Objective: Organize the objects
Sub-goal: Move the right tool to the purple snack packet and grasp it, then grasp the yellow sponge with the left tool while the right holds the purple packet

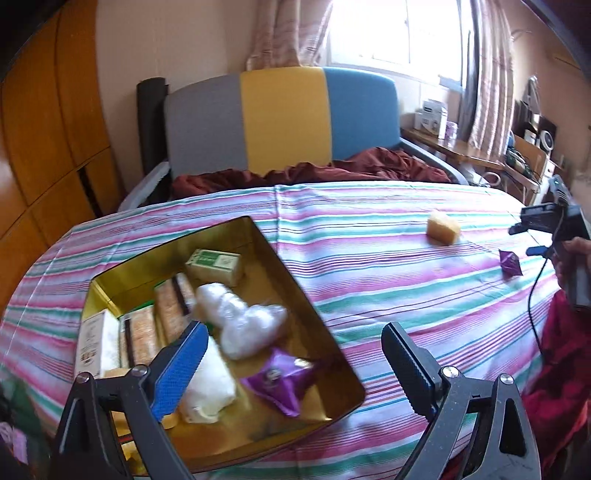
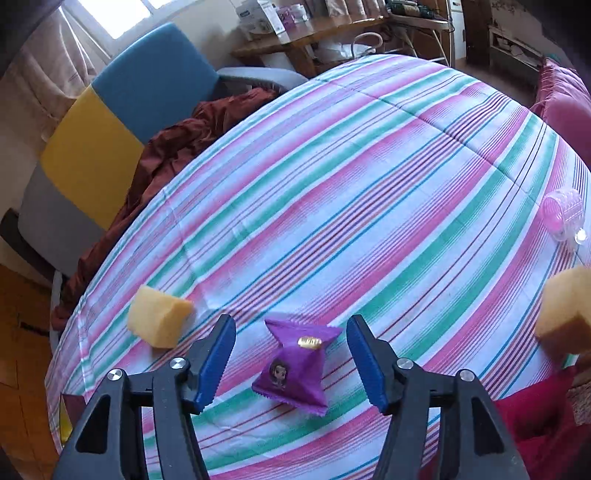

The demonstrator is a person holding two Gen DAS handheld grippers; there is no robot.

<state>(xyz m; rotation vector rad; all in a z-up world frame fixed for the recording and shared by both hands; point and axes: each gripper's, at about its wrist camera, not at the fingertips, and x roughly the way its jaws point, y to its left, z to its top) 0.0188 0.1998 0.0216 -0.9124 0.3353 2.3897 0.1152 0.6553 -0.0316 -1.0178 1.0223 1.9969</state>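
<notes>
A gold tin box sits on the striped tablecloth and holds small cartons, biscuit packs, a white plastic bundle and a purple snack packet. My left gripper is open and empty, hovering over the tin's near side. My right gripper is open, its fingers on either side of a second purple snack packet lying on the cloth; that packet also shows in the left wrist view. A yellow sponge block lies left of it, also seen in the left wrist view.
A second yellow sponge and a clear pink container lie at the table's right edge. A grey, yellow and blue chair with a maroon cloth stands behind the table. A cluttered shelf is beyond.
</notes>
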